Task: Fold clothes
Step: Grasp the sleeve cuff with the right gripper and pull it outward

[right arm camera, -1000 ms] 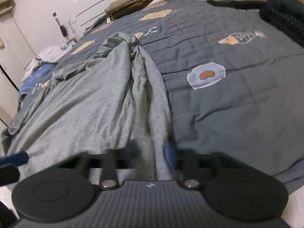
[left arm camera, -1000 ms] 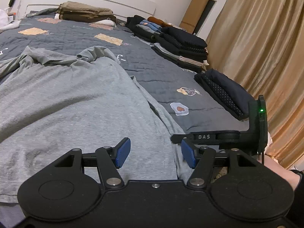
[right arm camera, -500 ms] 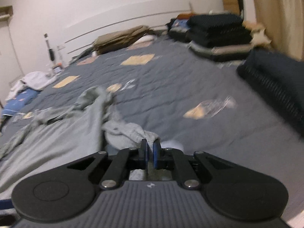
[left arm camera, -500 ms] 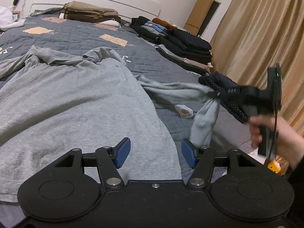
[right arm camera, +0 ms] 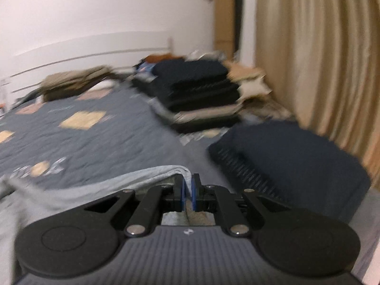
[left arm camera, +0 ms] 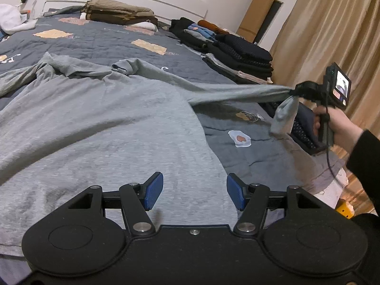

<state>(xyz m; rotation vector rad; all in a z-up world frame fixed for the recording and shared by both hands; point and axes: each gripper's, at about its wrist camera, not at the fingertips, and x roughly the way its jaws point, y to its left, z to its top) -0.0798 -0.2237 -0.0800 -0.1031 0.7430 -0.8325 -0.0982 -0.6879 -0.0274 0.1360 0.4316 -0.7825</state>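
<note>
A grey long-sleeved shirt [left arm camera: 99,123] lies spread on the bed. Its right sleeve [left arm camera: 228,90] is stretched taut out to the right, above the quilt, with the cuff hanging from my right gripper [left arm camera: 296,92]. In the right wrist view that gripper [right arm camera: 187,190] is shut on the grey sleeve [right arm camera: 133,180]. My left gripper [left arm camera: 194,190] hovers open over the shirt's lower body, nothing between its blue pads [left arm camera: 154,190].
A dark grey patterned quilt [left arm camera: 114,40] covers the bed. Folded dark clothes are stacked at the right [left arm camera: 239,54], a folded navy garment [right arm camera: 296,163] lies nearer, tan folded clothes [left arm camera: 118,11] sit by the headboard. Beige curtains [left arm camera: 337,28] hang right.
My right gripper closed on the sleeve, lifted it and pulled it out to the right until taut. The left gripper stayed open over the shirt's body.
</note>
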